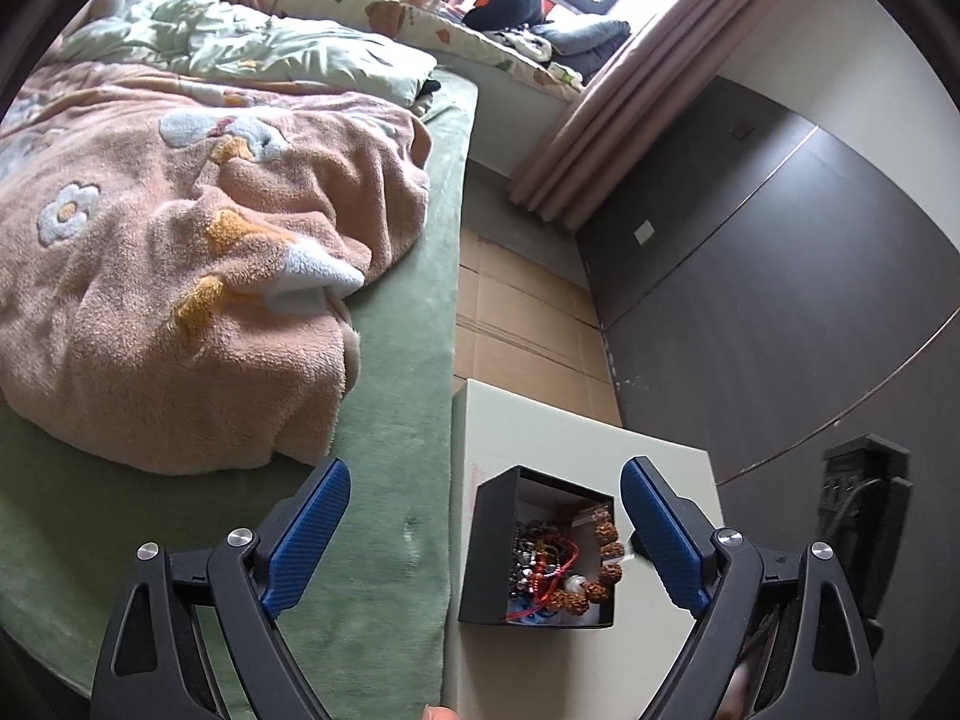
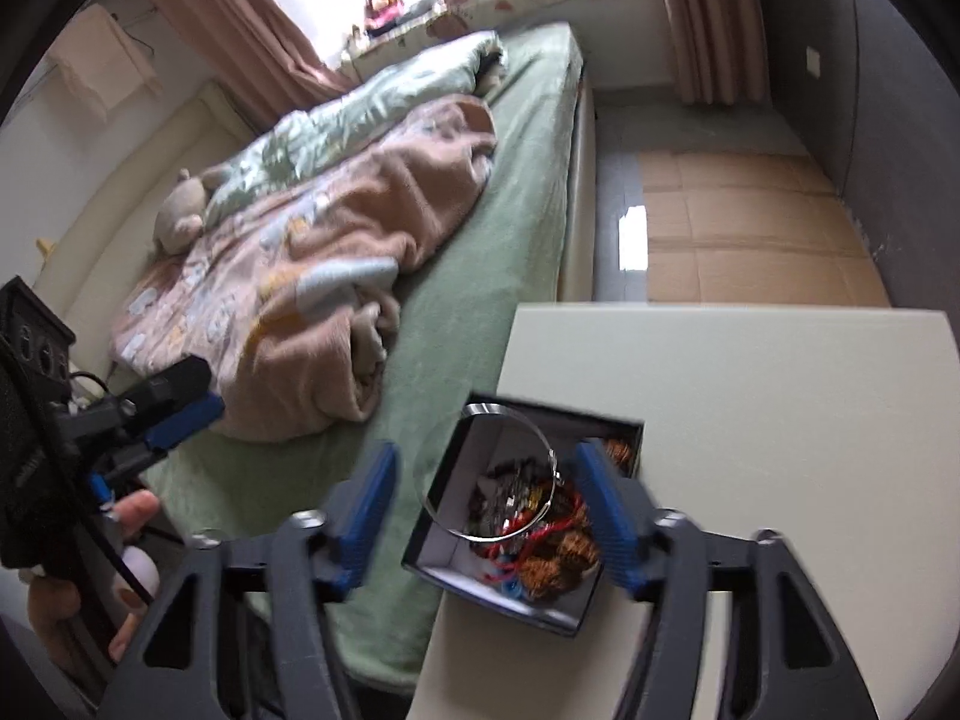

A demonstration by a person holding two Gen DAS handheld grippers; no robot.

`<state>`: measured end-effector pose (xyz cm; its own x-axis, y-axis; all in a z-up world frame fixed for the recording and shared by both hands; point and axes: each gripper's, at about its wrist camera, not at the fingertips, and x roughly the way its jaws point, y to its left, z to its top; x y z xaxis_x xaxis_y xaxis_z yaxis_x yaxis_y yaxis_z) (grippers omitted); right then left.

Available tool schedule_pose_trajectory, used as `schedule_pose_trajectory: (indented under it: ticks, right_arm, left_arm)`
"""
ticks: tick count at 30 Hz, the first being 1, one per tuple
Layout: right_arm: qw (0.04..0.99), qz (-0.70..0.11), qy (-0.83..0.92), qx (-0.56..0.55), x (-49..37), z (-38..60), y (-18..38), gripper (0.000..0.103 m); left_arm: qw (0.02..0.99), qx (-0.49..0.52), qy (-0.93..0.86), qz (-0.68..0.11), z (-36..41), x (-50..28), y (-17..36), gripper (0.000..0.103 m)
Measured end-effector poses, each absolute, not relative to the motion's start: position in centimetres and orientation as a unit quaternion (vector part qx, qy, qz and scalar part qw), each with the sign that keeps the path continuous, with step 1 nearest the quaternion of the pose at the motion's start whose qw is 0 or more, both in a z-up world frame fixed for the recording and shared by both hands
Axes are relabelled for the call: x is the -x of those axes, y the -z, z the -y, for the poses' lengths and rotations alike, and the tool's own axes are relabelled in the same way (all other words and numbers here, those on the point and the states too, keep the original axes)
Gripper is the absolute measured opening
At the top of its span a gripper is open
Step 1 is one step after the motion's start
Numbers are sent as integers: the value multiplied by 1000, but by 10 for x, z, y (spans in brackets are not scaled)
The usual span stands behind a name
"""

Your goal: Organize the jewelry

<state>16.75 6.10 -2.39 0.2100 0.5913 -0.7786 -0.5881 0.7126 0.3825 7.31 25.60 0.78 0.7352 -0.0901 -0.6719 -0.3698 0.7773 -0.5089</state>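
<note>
A small black box (image 1: pixel 489 546) with a white inside stands on a cream bedside table (image 1: pixel 540 426). It holds a tangle of jewelry (image 1: pixel 558 570): brown bead bracelets, red cord, dark beads. My left gripper (image 1: pixel 485 531) is open and empty, its blue fingers wide either side above the box. In the right wrist view the box (image 2: pixel 435 480) lies between my right gripper's (image 2: pixel 489 507) open blue fingers. A thin silver bangle (image 2: pixel 489 474) sits tilted over the box's opening, just ahead of the right finger (image 2: pixel 606 516); the jaws stand wide and do not clamp it.
A bed (image 1: pixel 384 450) with a green sheet, a pink fleece blanket (image 1: pixel 180 276) and a pale quilt lies left of the table. Cardboard sheets (image 2: pixel 744 240) cover the floor beyond. A dark wall panel (image 1: pixel 780 276) stands right. The left gripper (image 2: pixel 174 414) shows at the far left.
</note>
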Motion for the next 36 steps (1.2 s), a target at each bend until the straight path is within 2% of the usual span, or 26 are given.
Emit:
schedule_pose_trajectory:
  ticks: [1,2,7,10,24,27,36]
  right_arm:
    - [773,-508,-380,-1,-167,-60,26,83]
    - [771,-512,-379,-2,-166,-57,28,85]
    - [783,-516,-348,-9,-157,-23,27,90]
    - [793,-506,-338,-9,-144,2,16,103]
    - [835,-468,-285,-39,-93,115,-29,103]
    - [845,-458,-273,-47,-85,136,-36,103]
    - [873,-410,-258,-53,-50,179,-59,103]
  left_arm:
    - [874,323,-80,-354,-255,-73,-9,92]
    - [875,320,-79,-355,-253,-73,-10,92]
    - [879,310,-62,-356,-236,-78,-16,92]
    - [883,302,-48,-355,-222,-80,-25,92]
    - [893,246,-26,-376,-146,-51,-55,92]
    - [898,233,-6,-372,-128,-44,-64,103]
    - [918,171,28,-357,-74,-15,-87,103]
